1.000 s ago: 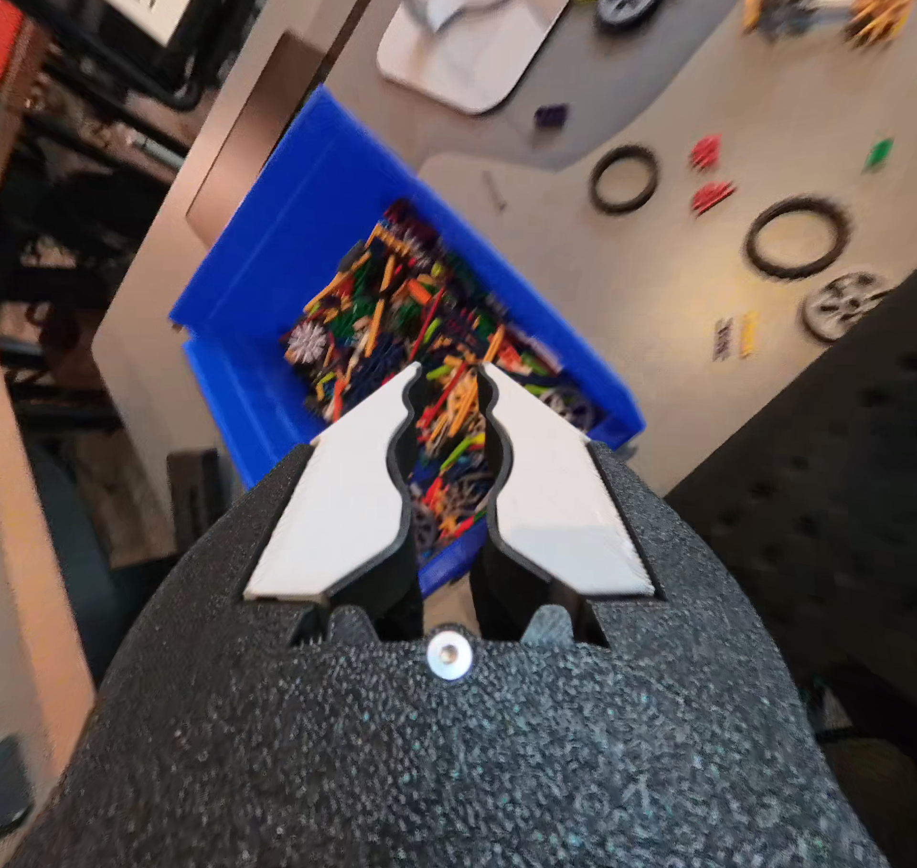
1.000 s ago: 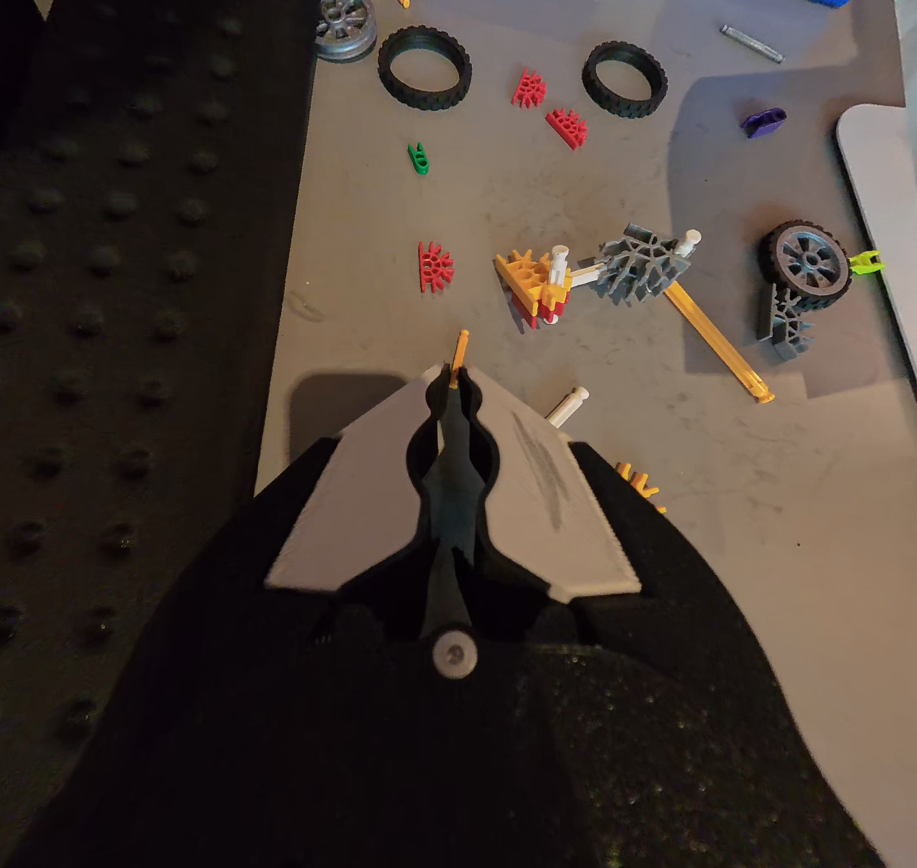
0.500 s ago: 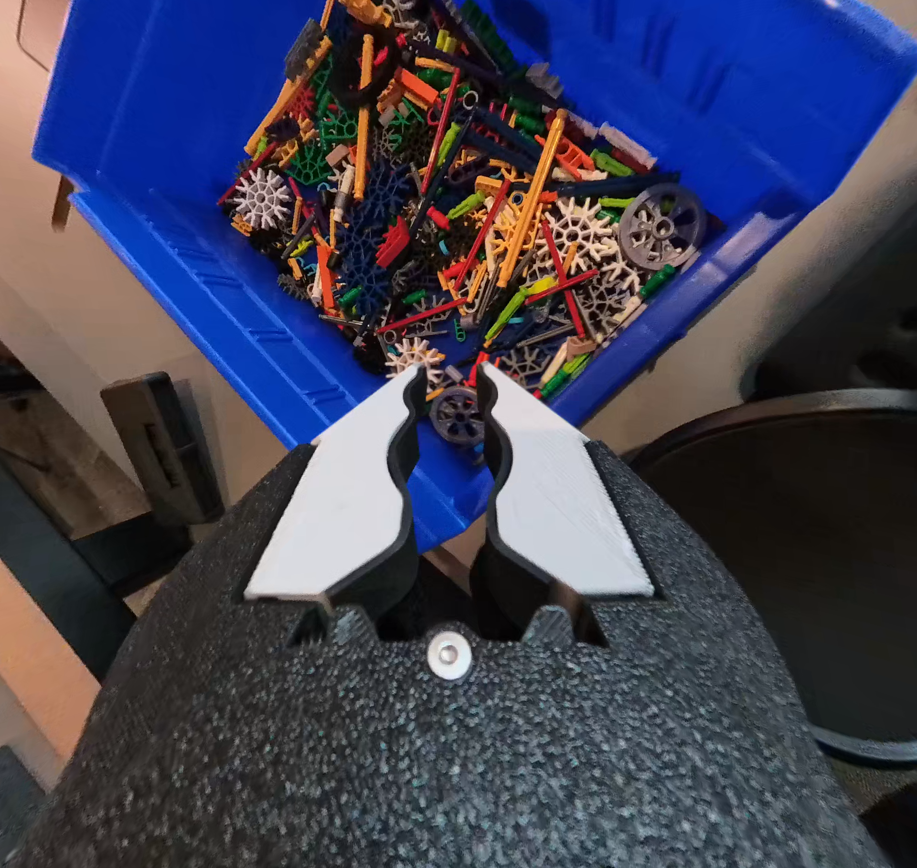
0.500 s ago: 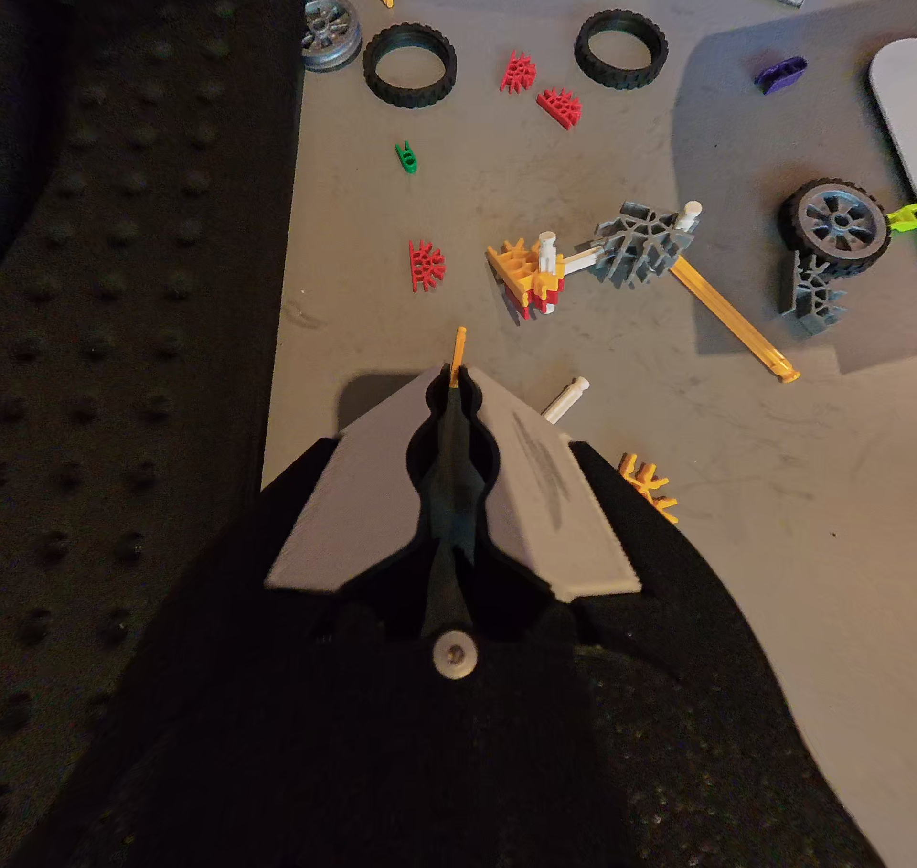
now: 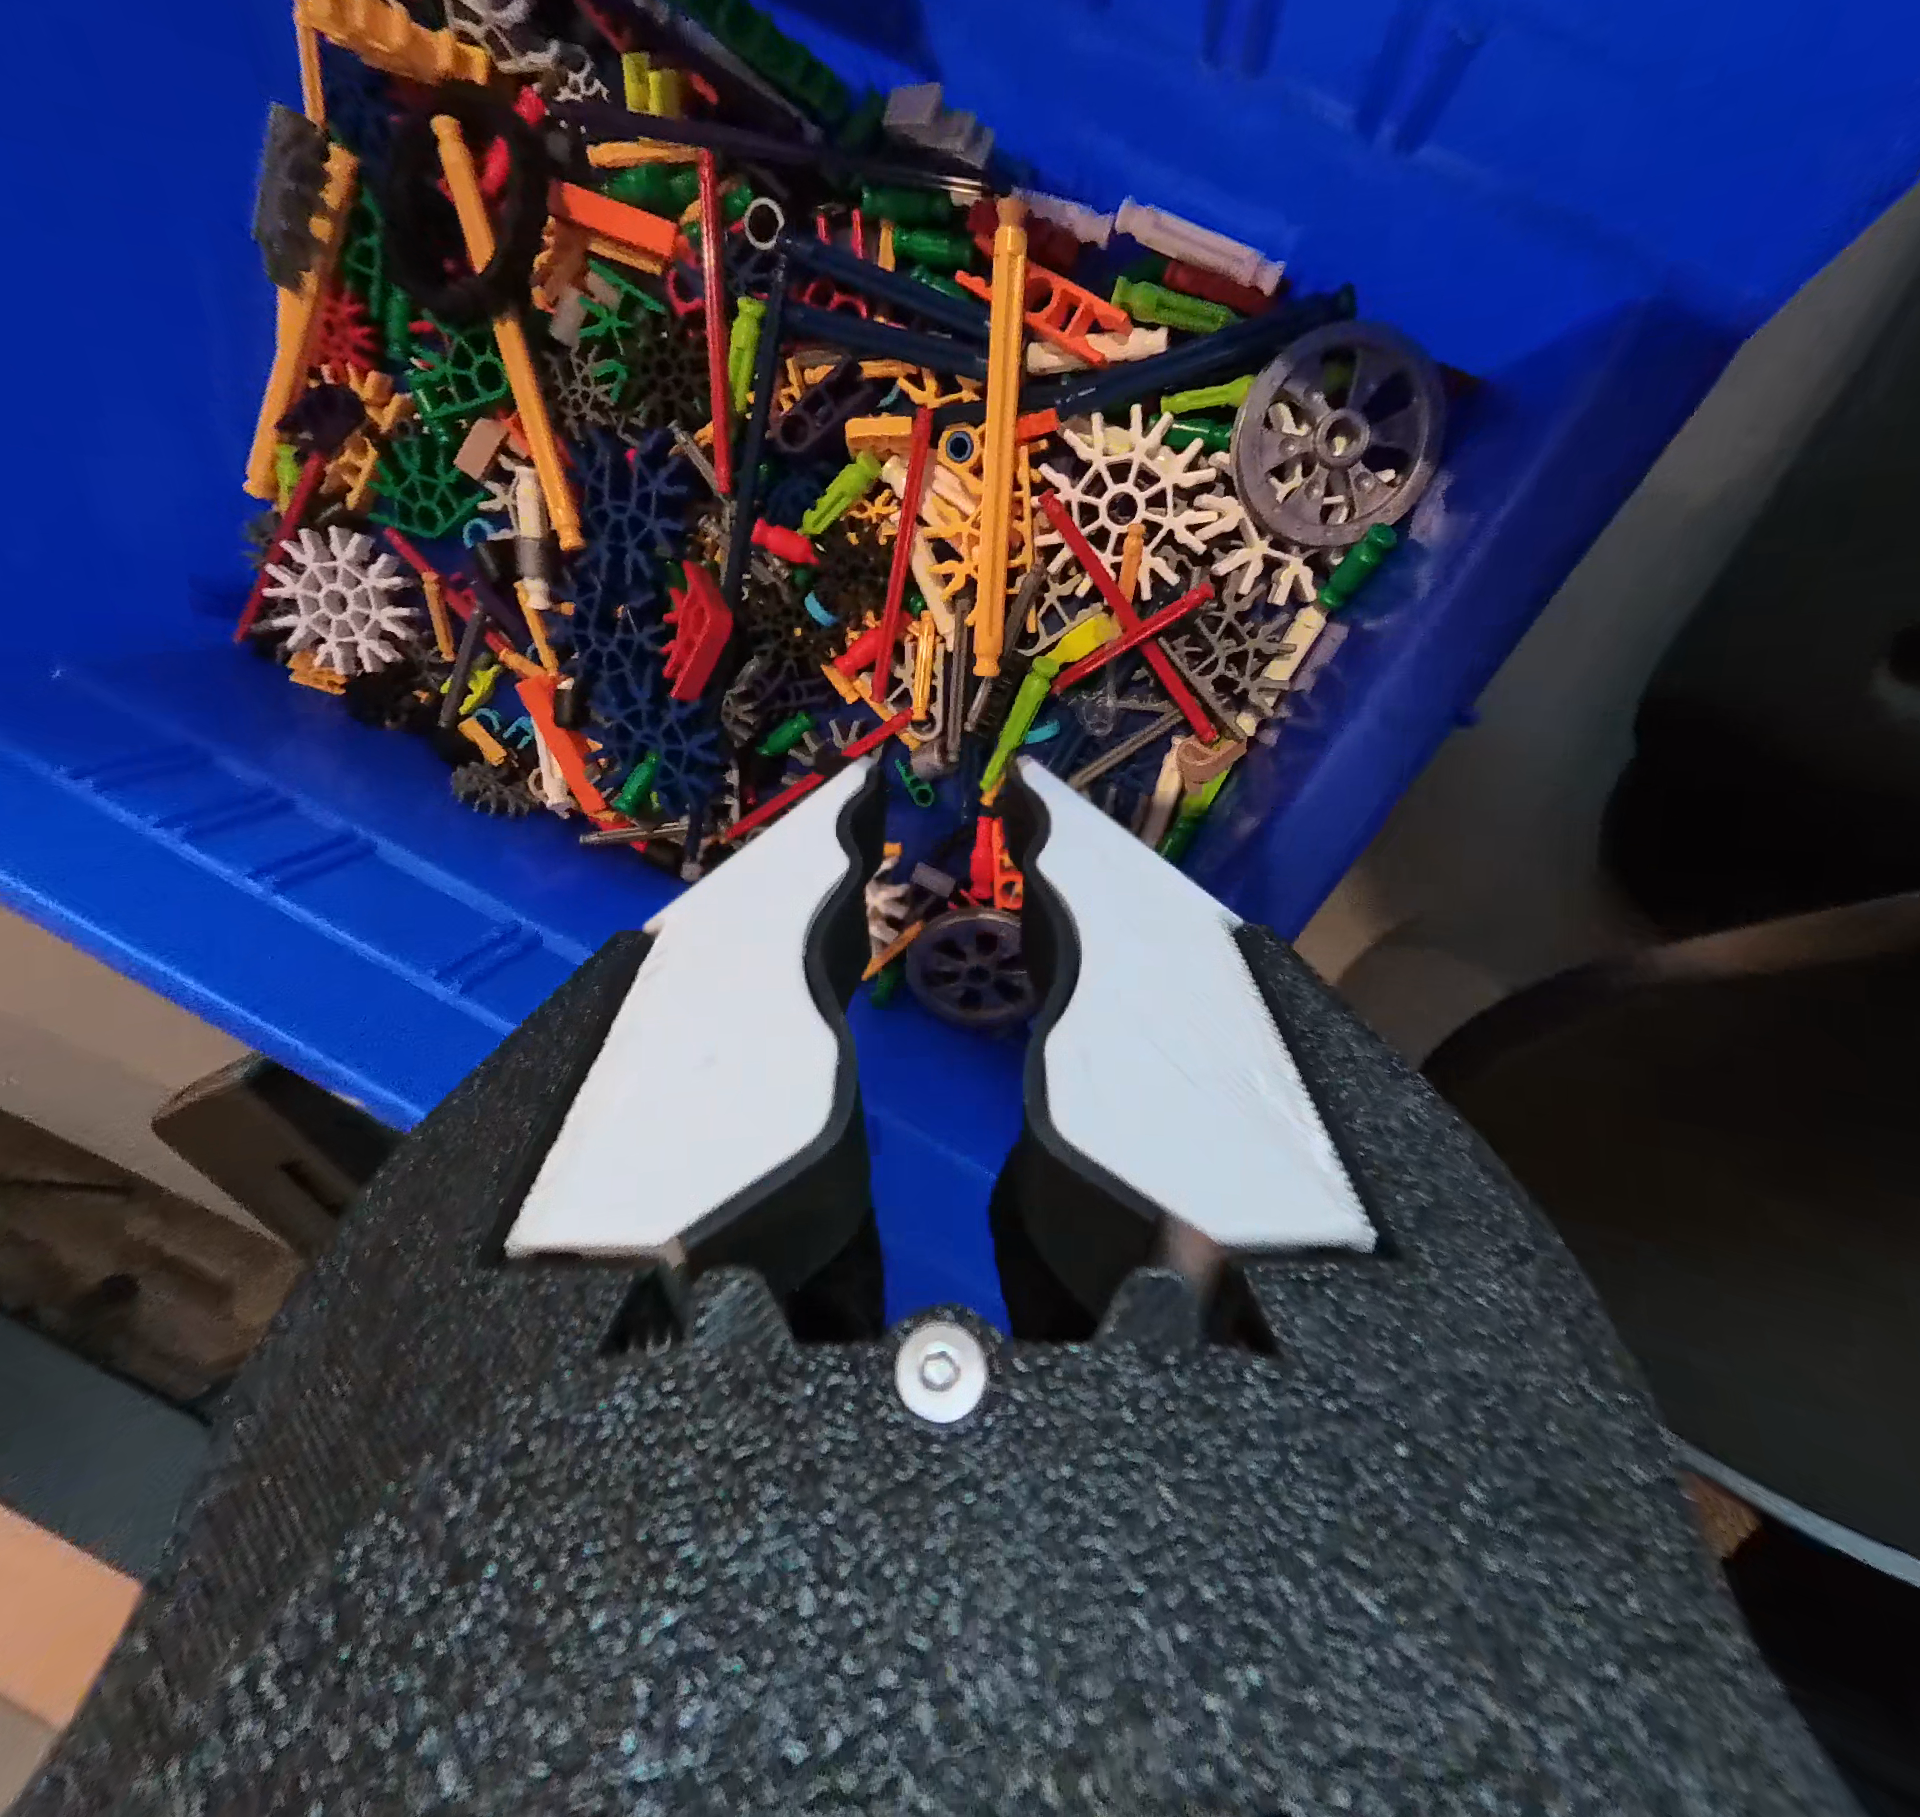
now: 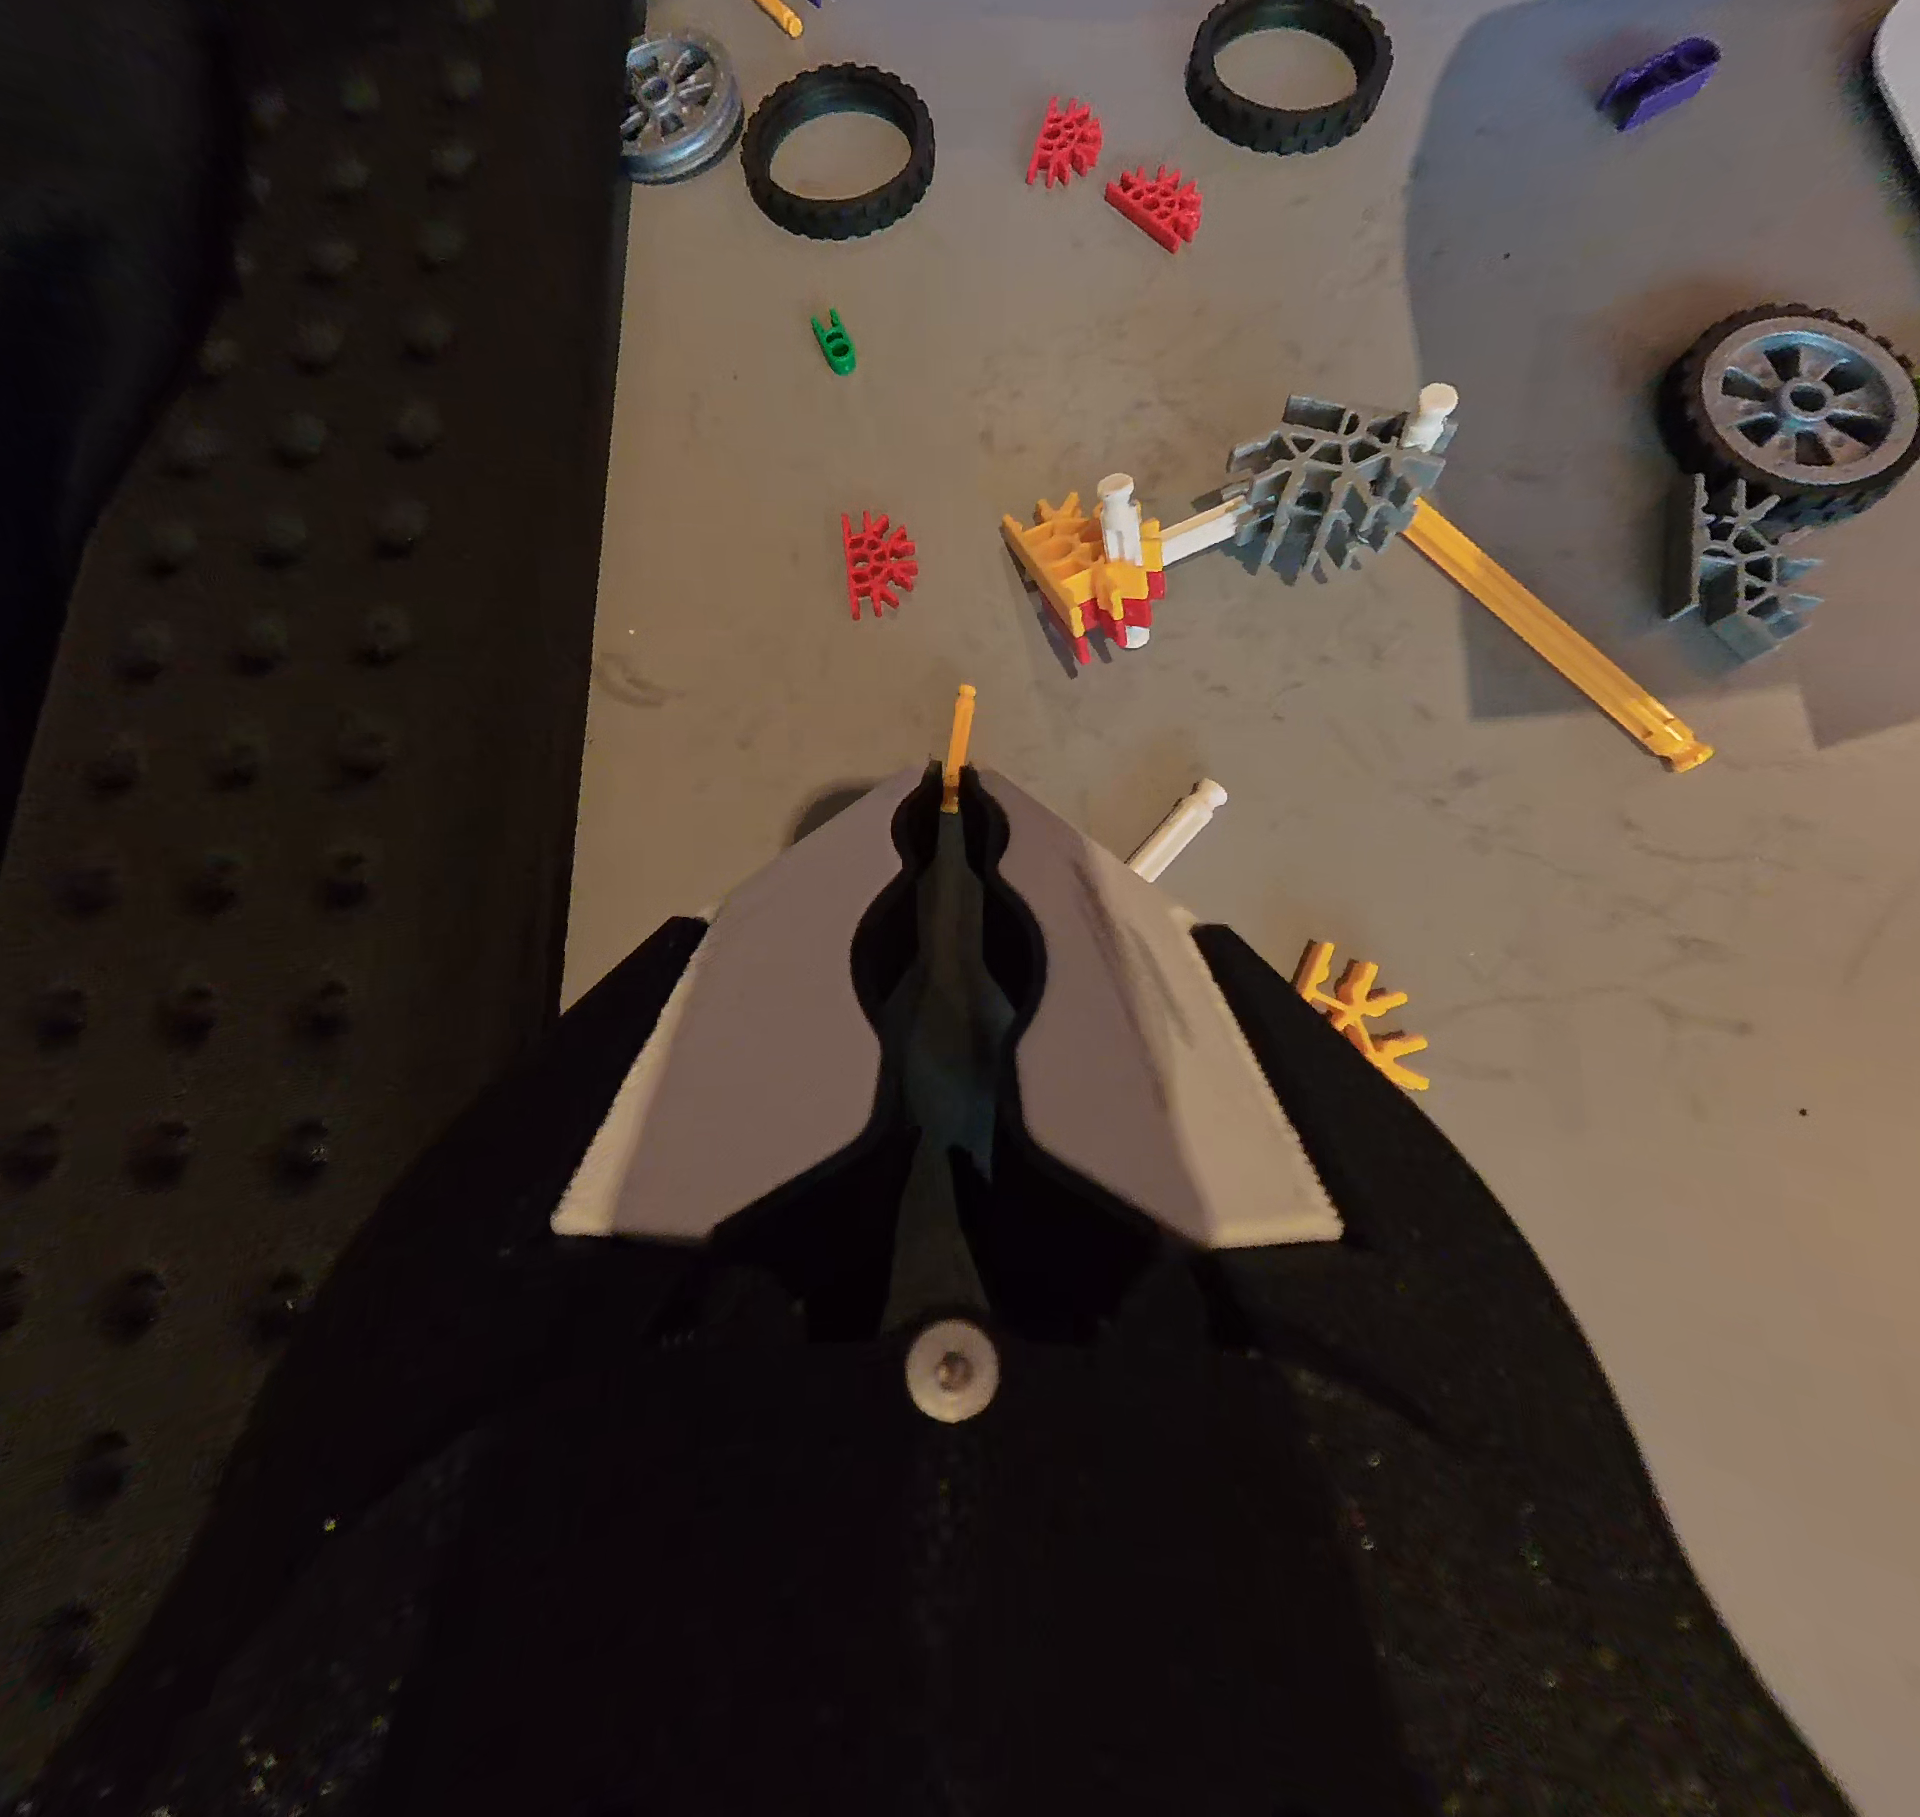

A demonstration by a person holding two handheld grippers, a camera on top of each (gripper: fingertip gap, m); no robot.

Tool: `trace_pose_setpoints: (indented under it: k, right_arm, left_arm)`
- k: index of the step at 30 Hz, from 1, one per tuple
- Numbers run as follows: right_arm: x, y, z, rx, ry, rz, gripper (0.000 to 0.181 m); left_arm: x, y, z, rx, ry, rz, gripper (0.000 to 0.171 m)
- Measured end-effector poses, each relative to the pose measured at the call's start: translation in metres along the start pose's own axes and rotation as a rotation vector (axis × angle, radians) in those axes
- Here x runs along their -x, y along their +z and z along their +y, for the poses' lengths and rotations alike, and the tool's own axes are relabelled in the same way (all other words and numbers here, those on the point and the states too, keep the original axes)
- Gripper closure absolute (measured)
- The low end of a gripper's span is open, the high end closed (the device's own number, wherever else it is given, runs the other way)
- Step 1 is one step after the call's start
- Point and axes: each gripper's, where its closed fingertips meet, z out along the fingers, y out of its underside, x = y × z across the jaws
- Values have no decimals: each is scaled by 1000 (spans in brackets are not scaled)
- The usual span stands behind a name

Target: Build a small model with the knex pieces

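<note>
My left gripper (image 5: 943, 780) is open and empty, hovering over a blue bin (image 5: 260, 884) filled with a heap of coloured rods, connectors and wheels. A small dark wheel (image 5: 971, 967) lies just below and between its fingers, and a large grey wheel (image 5: 1338, 432) lies at the bin's right. My right gripper (image 6: 951, 775) is shut on a short yellow rod (image 6: 958, 739) whose end sticks out past the tips, held above the grey table (image 6: 1558, 1040). A small assembly of yellow, red and grey connectors (image 6: 1226, 531) with a long yellow rod lies ahead to the right.
On the table lie two black tyres (image 6: 836, 152) (image 6: 1288, 68), a grey wheel hub (image 6: 675, 105), a tyred wheel (image 6: 1803, 406), red connectors (image 6: 878, 562), a green clip (image 6: 834, 344), a white rod (image 6: 1174, 832) and a yellow connector (image 6: 1361, 1014). A dark studded mat (image 6: 291, 624) lies left. Some 40 cm of space lies between my two pairs of fingers.
My left gripper has swung from the table over to the blue bin and moved closer above the parts. My right gripper has drifted slightly forward, still shut on the yellow rod.
</note>
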Motion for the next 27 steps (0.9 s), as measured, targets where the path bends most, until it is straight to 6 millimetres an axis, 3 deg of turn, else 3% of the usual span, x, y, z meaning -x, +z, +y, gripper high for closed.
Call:
trace_pose_setpoints:
  k: [10, 27]
  right_arm:
    - [-2, 0, 0, -1, 24, -6, 178]
    - [-4, 0, 0, -2, 35, -1, 178]
  left_arm:
    - [27, -13, 14, 57, -23, -74, 151]
    - [-10, 20, -1, 77, 36, 161, 143]
